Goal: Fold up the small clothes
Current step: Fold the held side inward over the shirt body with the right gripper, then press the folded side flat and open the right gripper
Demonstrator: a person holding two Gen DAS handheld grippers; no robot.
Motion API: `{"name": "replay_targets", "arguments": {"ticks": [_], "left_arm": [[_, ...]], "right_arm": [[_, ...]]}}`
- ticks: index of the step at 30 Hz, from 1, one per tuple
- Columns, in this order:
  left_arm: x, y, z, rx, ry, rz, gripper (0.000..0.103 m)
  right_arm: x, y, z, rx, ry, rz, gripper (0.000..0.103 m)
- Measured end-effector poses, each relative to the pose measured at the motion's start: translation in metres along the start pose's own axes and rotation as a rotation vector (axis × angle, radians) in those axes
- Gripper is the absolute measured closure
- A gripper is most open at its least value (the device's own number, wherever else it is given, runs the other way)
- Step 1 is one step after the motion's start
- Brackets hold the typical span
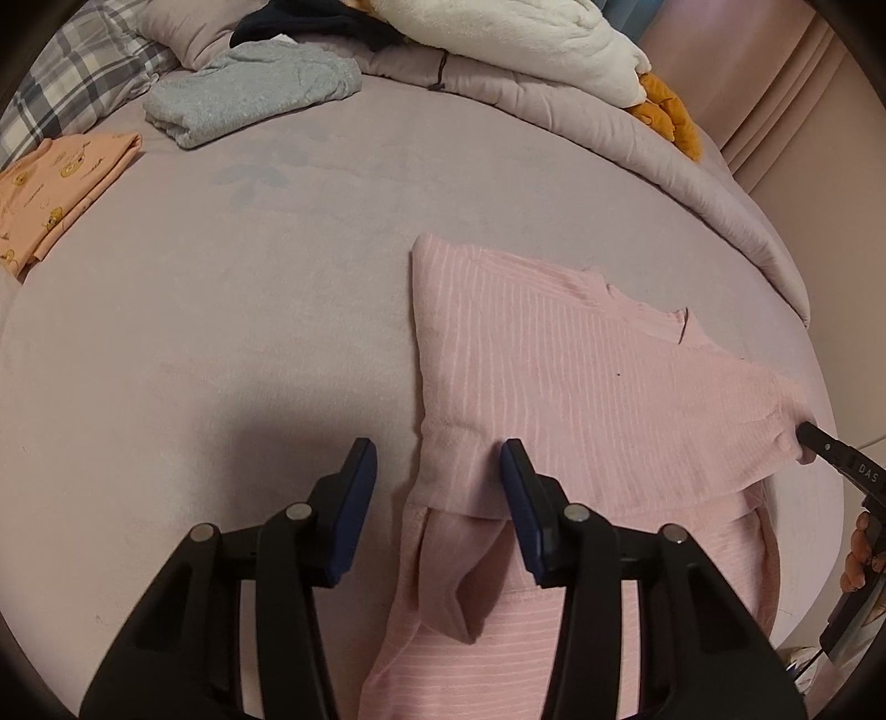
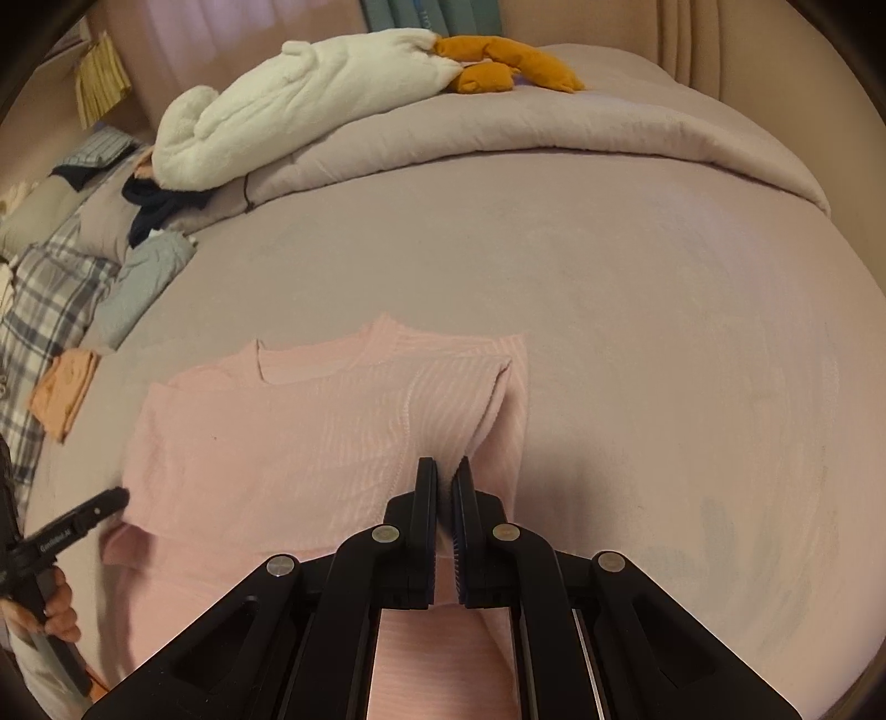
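Observation:
A pink ribbed top [image 1: 554, 360] lies on the mauve bed sheet [image 1: 249, 277], its upper part folded down over the lower part. My left gripper [image 1: 437, 451] hovers at the top's left edge. Its fingers stand apart with the folded edge lying under the gap, and the pads do not press on it. My right gripper [image 2: 446, 471] is shut on a pinched fold of the top [image 2: 277, 443] at its right side. The left wrist view shows that right gripper [image 1: 808, 435] gripping the cloth's corner. In the right wrist view the left gripper [image 2: 119, 495] sits at the top's left edge.
A folded grey-blue garment [image 1: 249, 94] and a folded orange printed one [image 1: 55, 188] lie at the far left. A bunched duvet [image 1: 609, 138] carries a white plush toy [image 1: 526, 39]. A plaid pillow [image 1: 66, 83] is at the far left corner. A person's hand [image 2: 55, 609] holds the left gripper.

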State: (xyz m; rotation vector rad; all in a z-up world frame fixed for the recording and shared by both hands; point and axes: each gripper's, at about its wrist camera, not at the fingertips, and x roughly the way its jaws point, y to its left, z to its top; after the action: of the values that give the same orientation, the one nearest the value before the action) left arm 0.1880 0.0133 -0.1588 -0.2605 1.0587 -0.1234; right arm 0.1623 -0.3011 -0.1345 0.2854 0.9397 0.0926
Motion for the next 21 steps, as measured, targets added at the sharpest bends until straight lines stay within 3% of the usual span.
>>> {"name": "replay_targets", "arguments": {"ticks": [8,21], "left_arm": [[0.014,-0.001,-0.005,0.036,0.025,0.071,0.055],[0.023,0.002,-0.009,0.025,0.039,0.077,0.052]], "right_arm": [[0.021,-0.007,-0.008,0.023,0.061,-0.019,0.097],[0.033,-0.014,-0.016,0.054,0.099,-0.019,0.097]]}}
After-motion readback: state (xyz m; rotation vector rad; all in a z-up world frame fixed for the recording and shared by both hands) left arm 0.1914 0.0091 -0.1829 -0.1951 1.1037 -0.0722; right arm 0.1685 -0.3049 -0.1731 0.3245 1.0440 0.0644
